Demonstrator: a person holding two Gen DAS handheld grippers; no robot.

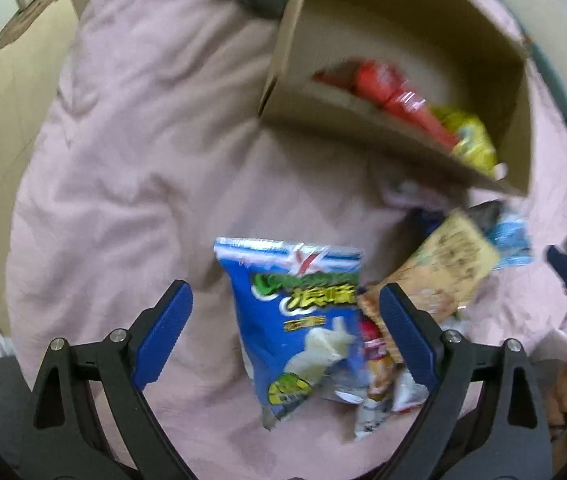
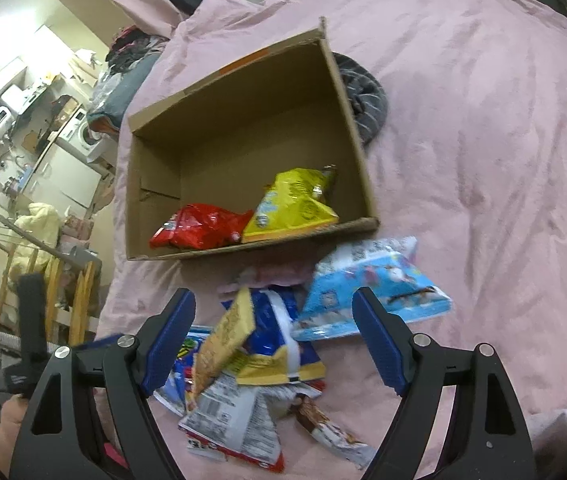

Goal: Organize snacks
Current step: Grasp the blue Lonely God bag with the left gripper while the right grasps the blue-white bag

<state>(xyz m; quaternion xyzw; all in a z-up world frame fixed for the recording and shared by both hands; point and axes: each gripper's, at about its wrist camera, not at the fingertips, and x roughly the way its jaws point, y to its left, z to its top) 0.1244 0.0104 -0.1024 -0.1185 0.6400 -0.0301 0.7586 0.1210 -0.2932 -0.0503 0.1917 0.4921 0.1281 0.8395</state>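
An open cardboard box point(image 2: 163, 184) lies on a pink bedspread point(image 2: 463, 120) and holds a red snack bag point(image 2: 199, 226) and a yellow snack bag point(image 2: 291, 204). The box point(image 1: 323, 128) also shows in the left wrist view. A pile of snack packets lies in front of it. My left gripper point(image 1: 285, 312) is open above a blue snack bag point(image 1: 303, 324), not holding it. My right gripper point(image 2: 273, 340) is open above the pile, over a tan packet point(image 2: 223, 340) and a blue-and-yellow bag point(image 2: 279, 344). A light blue bag point(image 2: 367, 284) lies beside its right finger.
A dark grey round object point(image 2: 363, 96) lies behind the box. A tan packet point(image 1: 443, 272) and a light blue bag point(image 1: 511, 240) lie right of my left gripper. Left of the bed are a wooden rail point(image 2: 43, 280) and cluttered shelves point(image 2: 23, 120).
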